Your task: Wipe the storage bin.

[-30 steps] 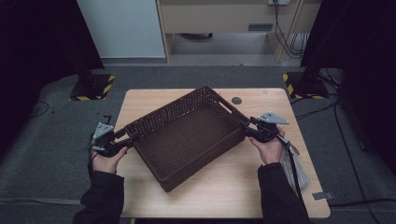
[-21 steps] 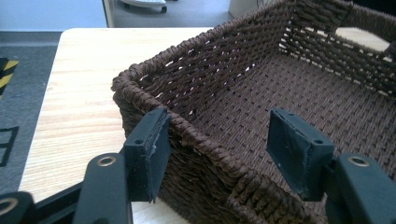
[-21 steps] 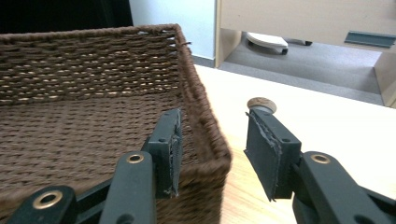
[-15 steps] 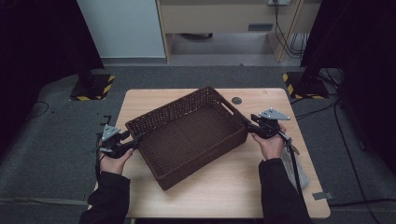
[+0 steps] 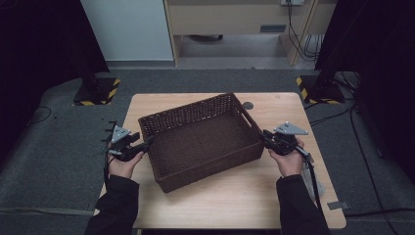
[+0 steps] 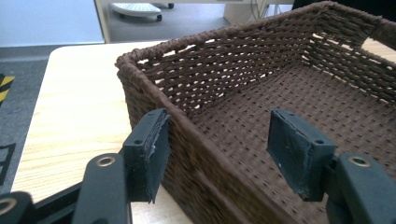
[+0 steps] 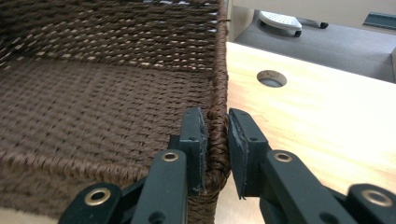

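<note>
So the brown wicker basket point(image 5: 200, 142) sits on the wooden table point(image 5: 254, 196) between both tongs. The right gripper point(image 7: 216, 144) has just been closing and now pinches the basket's rim. The left gripper point(image 6: 219, 149) is wide open, straddling the opposite wall, pads not pressing.

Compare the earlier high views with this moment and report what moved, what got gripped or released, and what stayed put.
The right hand-held gripper has just been closing its jaws and now pinches the right rim of the brown wicker basket. The basket has swung from a steep diagonal to lie nearly square on the wooden table. The left hand-held gripper still straddles the left rim, jaws open. The basket is still empty.
</note>
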A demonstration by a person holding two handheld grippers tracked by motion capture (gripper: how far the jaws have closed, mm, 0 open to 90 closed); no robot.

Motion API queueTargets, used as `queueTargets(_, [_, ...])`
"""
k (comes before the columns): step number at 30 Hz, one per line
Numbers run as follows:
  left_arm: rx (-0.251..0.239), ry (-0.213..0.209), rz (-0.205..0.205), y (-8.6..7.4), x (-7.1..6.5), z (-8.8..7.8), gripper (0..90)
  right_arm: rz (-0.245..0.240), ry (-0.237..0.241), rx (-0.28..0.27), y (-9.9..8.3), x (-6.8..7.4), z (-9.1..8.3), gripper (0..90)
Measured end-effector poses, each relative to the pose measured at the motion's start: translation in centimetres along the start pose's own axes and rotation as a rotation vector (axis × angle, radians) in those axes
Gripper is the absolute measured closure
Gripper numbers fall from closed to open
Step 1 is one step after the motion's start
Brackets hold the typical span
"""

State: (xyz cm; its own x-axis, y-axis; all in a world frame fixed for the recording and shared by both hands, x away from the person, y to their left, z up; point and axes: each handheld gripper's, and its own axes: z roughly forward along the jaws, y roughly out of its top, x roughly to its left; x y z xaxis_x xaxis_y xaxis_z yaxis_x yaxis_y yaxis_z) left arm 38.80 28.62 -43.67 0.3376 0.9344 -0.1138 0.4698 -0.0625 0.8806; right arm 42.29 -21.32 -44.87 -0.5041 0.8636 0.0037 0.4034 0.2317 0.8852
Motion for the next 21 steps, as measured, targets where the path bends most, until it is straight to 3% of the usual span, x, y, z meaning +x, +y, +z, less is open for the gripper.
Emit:
queueTargets(4, [-0.014, -0.037, 0.004, -0.6, -0.9, -1.3, 37.8, -0.012, 0.002, 0.002, -0.5, 0.7, -1.2, 76.6])
queueTargets(8, [0.019, -0.052, 0.01, -1.6, -1.6, -1.9, 39.6, -0.004, 0.002, -0.009, -1.0, 1.4, -2.1, 75.9])
queueTargets(12, [0.048, -0.064, 0.002, -2.5, -1.8, -1.5, 43.5, 0.006, -0.001, -0.004, -0.9, 1.5, -2.6, 75.1])
queueTargets(15, [0.063, -0.064, 0.011, -2.6, -1.9, -0.8, 47.0, 0.01, -0.005, -0.039, -0.6, 1.0, -2.3, 69.4])
queueTargets(21, [0.054, -0.07, 0.002, -2.3, -1.5, 0.1, 52.0, 0.023, 0.01, -0.038, -0.8, 0.6, -1.1, 71.5])
